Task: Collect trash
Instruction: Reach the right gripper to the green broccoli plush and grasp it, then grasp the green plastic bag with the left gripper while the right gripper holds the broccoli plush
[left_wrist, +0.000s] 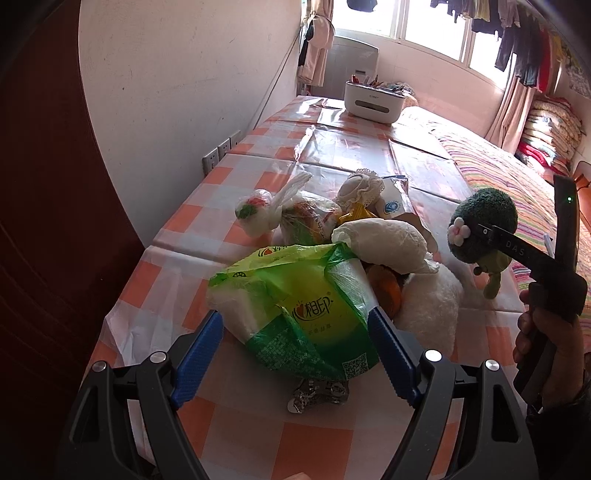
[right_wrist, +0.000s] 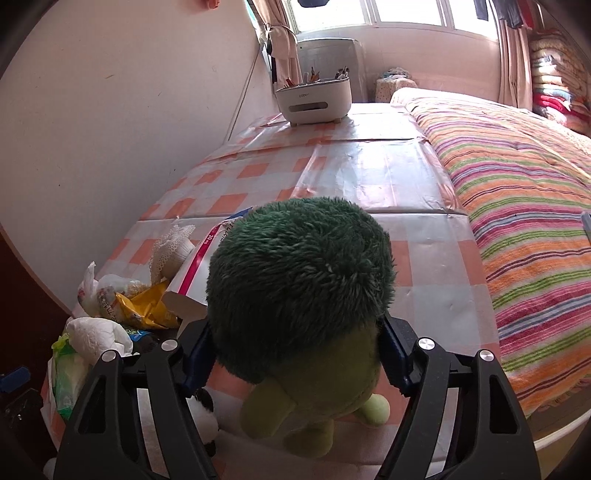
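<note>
Mostly, the broccoli plush (right_wrist: 301, 280) hides the right tool's (right_wrist: 295, 354) fingertips.

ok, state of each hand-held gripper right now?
Left hand-held gripper: open, fingers either side of the green bag, not pressing it.
Right hand-held gripper: shut on the plush toy.

Green bag (left_wrist: 310, 314): "相印"; right tool (left_wrist: 517, 251): "DAS"; white carton (right_wrist: 207, 254): "20".
</note>
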